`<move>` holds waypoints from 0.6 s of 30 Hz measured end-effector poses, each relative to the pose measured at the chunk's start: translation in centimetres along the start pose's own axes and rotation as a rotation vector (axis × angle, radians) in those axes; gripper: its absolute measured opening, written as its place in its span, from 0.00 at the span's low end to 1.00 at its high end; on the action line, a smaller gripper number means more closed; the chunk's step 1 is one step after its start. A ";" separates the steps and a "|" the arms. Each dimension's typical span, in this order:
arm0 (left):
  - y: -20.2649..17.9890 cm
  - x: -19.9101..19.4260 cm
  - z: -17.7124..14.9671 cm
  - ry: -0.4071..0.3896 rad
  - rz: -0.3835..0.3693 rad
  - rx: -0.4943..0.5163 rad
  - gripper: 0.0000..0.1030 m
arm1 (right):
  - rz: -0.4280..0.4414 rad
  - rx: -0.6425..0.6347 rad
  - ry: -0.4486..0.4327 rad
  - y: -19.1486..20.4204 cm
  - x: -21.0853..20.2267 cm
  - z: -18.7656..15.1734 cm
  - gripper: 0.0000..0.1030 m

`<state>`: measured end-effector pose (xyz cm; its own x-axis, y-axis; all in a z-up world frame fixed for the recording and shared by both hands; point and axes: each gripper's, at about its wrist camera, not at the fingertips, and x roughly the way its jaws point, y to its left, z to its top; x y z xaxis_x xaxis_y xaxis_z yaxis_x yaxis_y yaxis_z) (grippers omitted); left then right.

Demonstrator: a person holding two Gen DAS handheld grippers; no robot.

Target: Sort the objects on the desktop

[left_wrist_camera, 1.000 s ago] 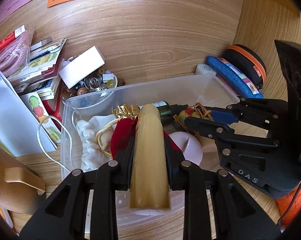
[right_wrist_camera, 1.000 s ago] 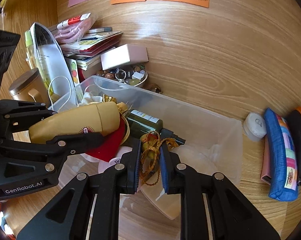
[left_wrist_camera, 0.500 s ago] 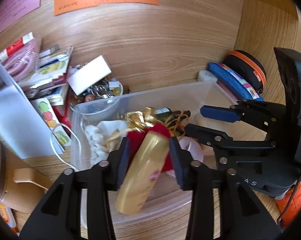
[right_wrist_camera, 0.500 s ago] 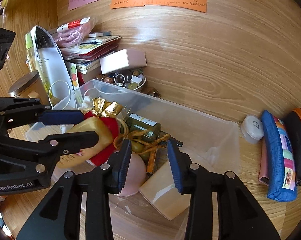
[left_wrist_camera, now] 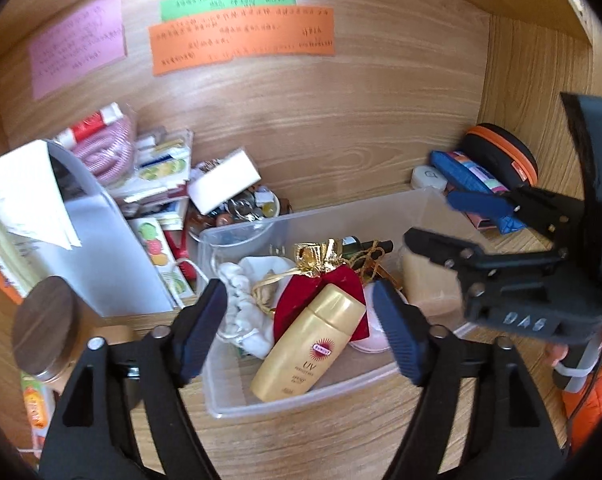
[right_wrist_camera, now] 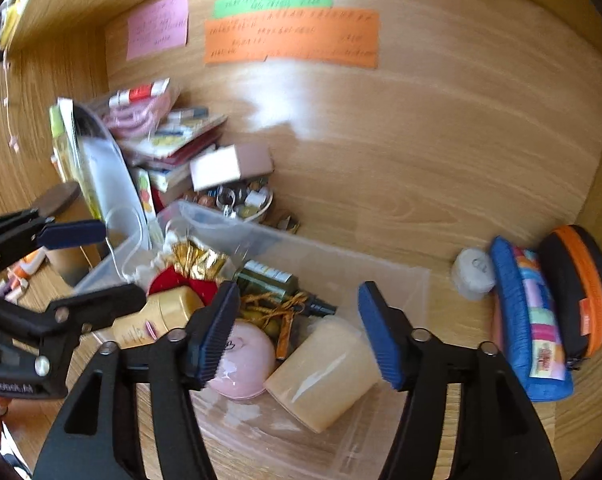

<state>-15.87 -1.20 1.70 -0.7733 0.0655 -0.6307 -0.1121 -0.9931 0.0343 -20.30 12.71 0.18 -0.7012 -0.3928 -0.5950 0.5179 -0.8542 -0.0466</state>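
Note:
A clear plastic bin (left_wrist_camera: 301,398) sits on the wooden desk. In it lie a gold sunscreen bottle (left_wrist_camera: 307,354), a red velvet pouch (left_wrist_camera: 333,286) with a gold top, a white scrunchie (left_wrist_camera: 245,312), a dark green bottle (right_wrist_camera: 267,278), a gold-corded charm (right_wrist_camera: 275,312), a pink round case (right_wrist_camera: 245,358) and a beige cup (right_wrist_camera: 321,374). My left gripper (left_wrist_camera: 301,328) is open and empty above the sunscreen bottle. My right gripper (right_wrist_camera: 299,330) is open and empty above the charm and cup. The bin also shows in the right wrist view (right_wrist_camera: 405,280).
A blue pencil case (right_wrist_camera: 529,316), an orange-trimmed black case (right_wrist_camera: 581,288) and a white round case (right_wrist_camera: 473,274) lie right of the bin. Books, a white box (left_wrist_camera: 225,180), a trinket bowl (left_wrist_camera: 249,208) and a wooden-lidded jar (left_wrist_camera: 47,316) crowd the left. Notes hang on the back wall.
My left gripper opened and let the sunscreen bottle drop into the bin. My right gripper opened and released the gold-corded charm there. Both grippers pulled back and up.

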 end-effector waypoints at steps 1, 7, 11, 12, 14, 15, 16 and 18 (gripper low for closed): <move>-0.2 -0.5 0.0 -0.008 0.008 0.003 0.80 | -0.008 0.007 -0.019 -0.1 -0.8 0.1 0.66; -1.2 -3.1 -0.4 -0.059 0.049 0.016 0.93 | -0.060 0.002 -0.075 0.1 -4.1 0.0 0.80; -1.9 -4.8 -0.9 -0.099 0.078 0.017 0.96 | -0.079 0.018 -0.081 0.3 -5.8 -0.7 0.86; -2.0 -5.2 -1.1 -0.109 0.087 0.017 0.96 | -0.086 0.023 -0.084 0.3 -6.3 -0.9 0.90; -2.2 -5.9 -1.4 -0.128 0.099 0.013 0.97 | -0.104 0.027 -0.090 0.4 -6.9 -1.4 0.99; -2.2 -6.3 -1.6 -0.136 0.103 0.008 0.98 | -0.115 0.030 -0.103 0.5 -7.4 -1.8 1.00; -2.3 -6.6 -1.8 -0.139 0.104 0.005 0.98 | -0.126 0.032 -0.110 0.6 -7.9 -2.1 1.00; -2.4 -7.3 -2.2 -0.147 0.111 -0.003 0.98 | -0.146 0.036 -0.120 0.8 -8.5 -2.6 1.00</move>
<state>-8.59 0.48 4.51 -0.8639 -0.0313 -0.5027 -0.0195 -0.9953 0.0953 -12.62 16.26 3.16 -0.8222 -0.2999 -0.4837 0.3903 -0.9157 -0.0957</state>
